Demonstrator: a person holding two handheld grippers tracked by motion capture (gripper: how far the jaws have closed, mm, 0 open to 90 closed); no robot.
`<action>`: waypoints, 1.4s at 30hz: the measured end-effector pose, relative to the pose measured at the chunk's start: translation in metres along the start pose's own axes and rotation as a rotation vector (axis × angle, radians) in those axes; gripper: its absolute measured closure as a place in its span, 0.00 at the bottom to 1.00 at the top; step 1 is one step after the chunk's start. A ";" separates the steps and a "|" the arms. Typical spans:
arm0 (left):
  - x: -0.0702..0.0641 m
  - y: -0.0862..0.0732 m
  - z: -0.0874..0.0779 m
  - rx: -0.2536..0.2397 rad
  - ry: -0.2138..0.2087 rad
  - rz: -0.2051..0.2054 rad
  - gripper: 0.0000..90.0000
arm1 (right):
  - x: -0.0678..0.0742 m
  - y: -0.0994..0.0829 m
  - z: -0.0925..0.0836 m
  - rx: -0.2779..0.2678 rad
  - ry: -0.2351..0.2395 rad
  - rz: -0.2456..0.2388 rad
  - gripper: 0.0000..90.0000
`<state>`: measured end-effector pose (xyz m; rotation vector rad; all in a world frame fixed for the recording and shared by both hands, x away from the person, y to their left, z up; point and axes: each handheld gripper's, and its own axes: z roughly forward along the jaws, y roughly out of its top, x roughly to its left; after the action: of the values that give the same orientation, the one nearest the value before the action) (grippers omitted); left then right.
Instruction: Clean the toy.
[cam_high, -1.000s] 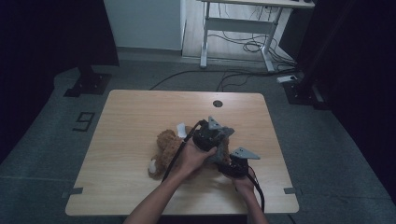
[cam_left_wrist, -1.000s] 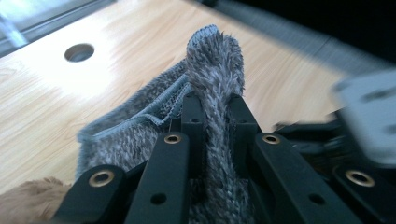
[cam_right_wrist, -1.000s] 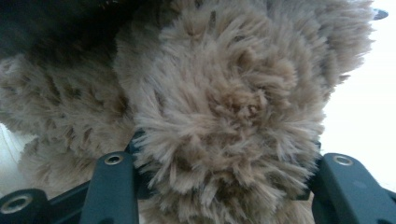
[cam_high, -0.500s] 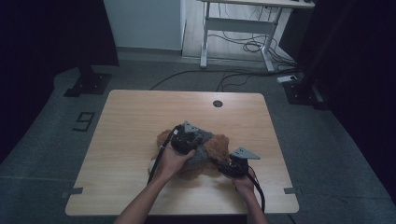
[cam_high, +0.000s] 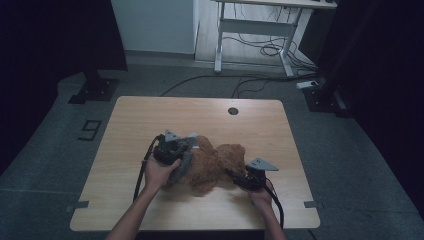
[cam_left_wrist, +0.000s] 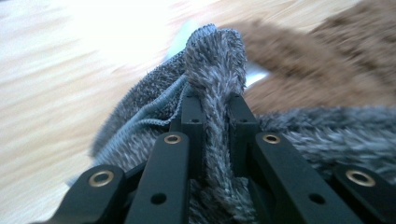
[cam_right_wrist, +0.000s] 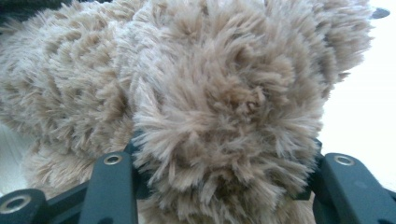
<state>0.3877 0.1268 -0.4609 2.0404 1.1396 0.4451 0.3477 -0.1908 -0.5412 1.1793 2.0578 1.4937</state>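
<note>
A brown plush toy (cam_high: 216, 161) lies on the wooden table (cam_high: 150, 115), a little right of its middle. A grey fuzzy cloth (cam_high: 186, 162) drapes over the toy's left end. My left gripper (cam_high: 189, 150) is shut on a fold of that grey cloth (cam_left_wrist: 215, 56), which stands up between the jaws of the left gripper (cam_left_wrist: 212, 100); the brown toy (cam_left_wrist: 327, 70) is blurred behind it. My right gripper (cam_high: 231, 173) sits at the toy's near right side. In the right gripper view the right gripper (cam_right_wrist: 226, 144) is shut on a thick lump of the toy's fur (cam_right_wrist: 224, 93).
A round cable hole (cam_high: 232, 111) sits near the table's far edge. Behind the table stand a white desk frame (cam_high: 250, 30) and loose floor cables (cam_high: 240, 85). A "9" mark (cam_high: 90, 130) lies on the floor to the left. Bare wood lies left and far.
My left gripper has moved leftward across the toy, dragging the grey cloth with it, so the toy's right part is now uncovered. The right gripper has kept still.
</note>
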 end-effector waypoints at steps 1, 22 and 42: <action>0.008 -0.008 0.001 -0.001 -0.003 -0.030 0.89 | 0.000 0.000 0.000 -0.001 0.000 0.001 0.49; 0.020 -0.007 -0.027 -0.079 -0.025 -0.072 0.89 | 0.000 -0.001 0.000 -0.011 -0.005 0.017 0.49; -0.120 0.068 0.059 0.031 -0.110 0.213 0.89 | 0.003 -0.003 -0.003 -0.015 -0.025 -0.047 0.50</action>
<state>0.3978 -0.0215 -0.4428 2.1954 0.8727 0.4151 0.3427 -0.1905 -0.5426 1.1299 2.0400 1.4628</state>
